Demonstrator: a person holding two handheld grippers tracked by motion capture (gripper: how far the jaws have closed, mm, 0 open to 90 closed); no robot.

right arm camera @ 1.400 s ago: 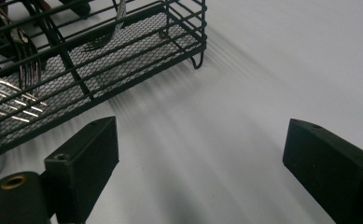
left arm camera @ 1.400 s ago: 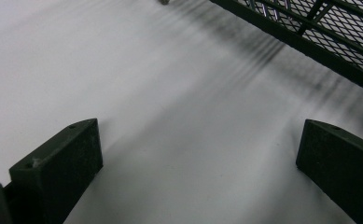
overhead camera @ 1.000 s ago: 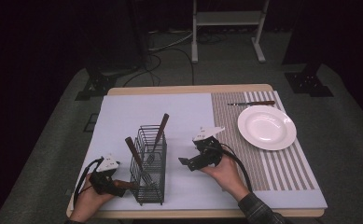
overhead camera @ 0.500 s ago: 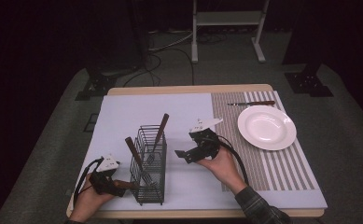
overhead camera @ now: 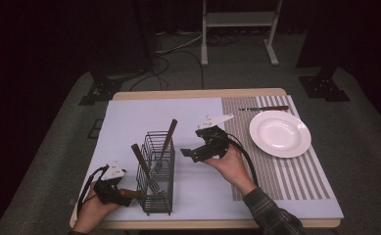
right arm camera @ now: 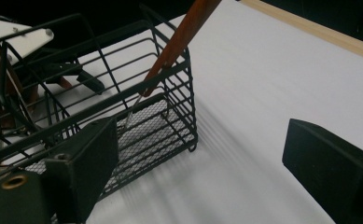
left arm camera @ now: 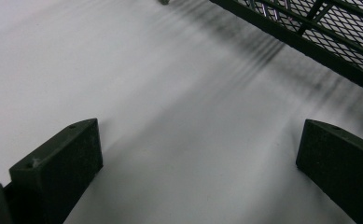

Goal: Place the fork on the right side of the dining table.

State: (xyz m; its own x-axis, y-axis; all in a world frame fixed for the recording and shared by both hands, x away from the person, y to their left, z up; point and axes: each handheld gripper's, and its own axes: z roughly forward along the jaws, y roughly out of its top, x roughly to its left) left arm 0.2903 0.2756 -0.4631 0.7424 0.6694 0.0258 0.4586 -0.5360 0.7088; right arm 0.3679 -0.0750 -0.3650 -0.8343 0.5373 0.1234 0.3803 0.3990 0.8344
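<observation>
A black wire basket (overhead camera: 156, 171) stands on the pale mat and holds two wooden-handled utensils, one leaning back right (overhead camera: 167, 134) and one leaning left (overhead camera: 138, 152). My right gripper (overhead camera: 193, 144) hovers just right of the basket, open and empty, its jaws pointing at it. In the right gripper view the gripper (right arm camera: 198, 158) faces the basket (right arm camera: 123, 107) and a wooden handle (right arm camera: 184, 32). My left gripper (overhead camera: 123, 192) rests low at the basket's front left corner. In the left gripper view it (left arm camera: 198, 163) is open over bare mat, the basket's base (left arm camera: 319, 37) just ahead.
A white plate (overhead camera: 279, 133) sits on the striped placemat (overhead camera: 286, 176) at the right, with a wooden-handled knife (overhead camera: 264, 108) lying beyond it. The table's front edge (overhead camera: 217, 224) runs just behind both hands. The mat's back left (overhead camera: 144, 117) is bare.
My right gripper has moved a little away from the table's front and toward the basket. The left gripper and the basket have stayed put.
</observation>
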